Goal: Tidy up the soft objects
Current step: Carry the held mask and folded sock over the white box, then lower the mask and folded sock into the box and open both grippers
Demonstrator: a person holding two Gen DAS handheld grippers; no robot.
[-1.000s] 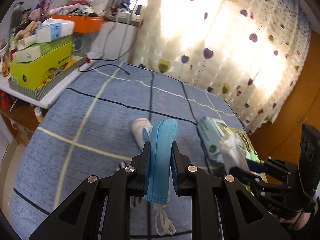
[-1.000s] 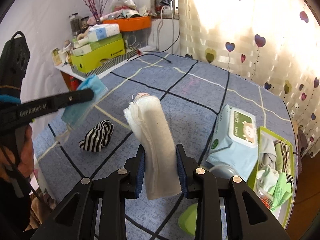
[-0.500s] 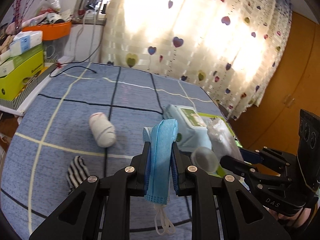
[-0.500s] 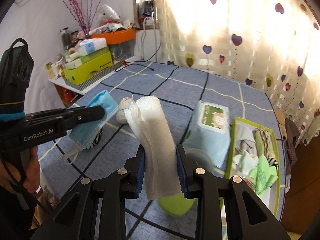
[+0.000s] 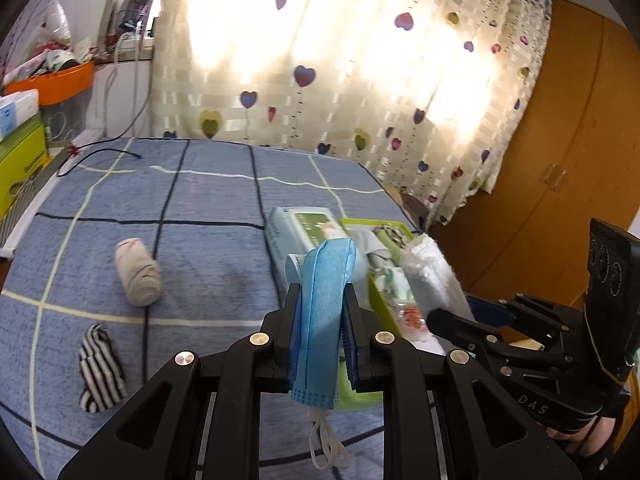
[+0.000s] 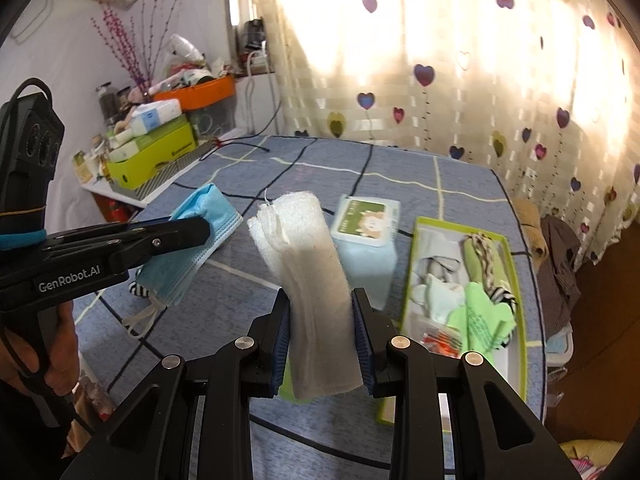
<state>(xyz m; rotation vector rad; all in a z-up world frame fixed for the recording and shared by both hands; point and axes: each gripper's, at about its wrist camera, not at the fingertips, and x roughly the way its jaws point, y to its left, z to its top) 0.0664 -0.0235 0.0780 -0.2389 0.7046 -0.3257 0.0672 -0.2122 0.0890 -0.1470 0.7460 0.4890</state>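
A folded pale-blue face mask (image 5: 322, 312), white ear loops dangling beneath, stands pinched between the jaws of the left gripper (image 5: 320, 320) above the blue grid-lined bedspread (image 5: 208, 248). Beside it, the right gripper (image 6: 322, 334) is clamped on a fluffy white folded cloth (image 6: 312, 284), over the bedspread near the green tray (image 6: 408, 280) of soft items.

- I'm in a home, most likely a bedroom.
- A blue checked bedspread (image 5: 192, 208) covers what looks like a bed, though its edges are warped in my view.
- A heart-print curtain (image 6: 460, 60) glows with daylight.
- Wooden wardrobe doors (image 5: 568, 140) stand at the right.
- A cluttered side shelf (image 6: 132, 196) holds boxes, an orange bin (image 6: 200, 92) and household odds.
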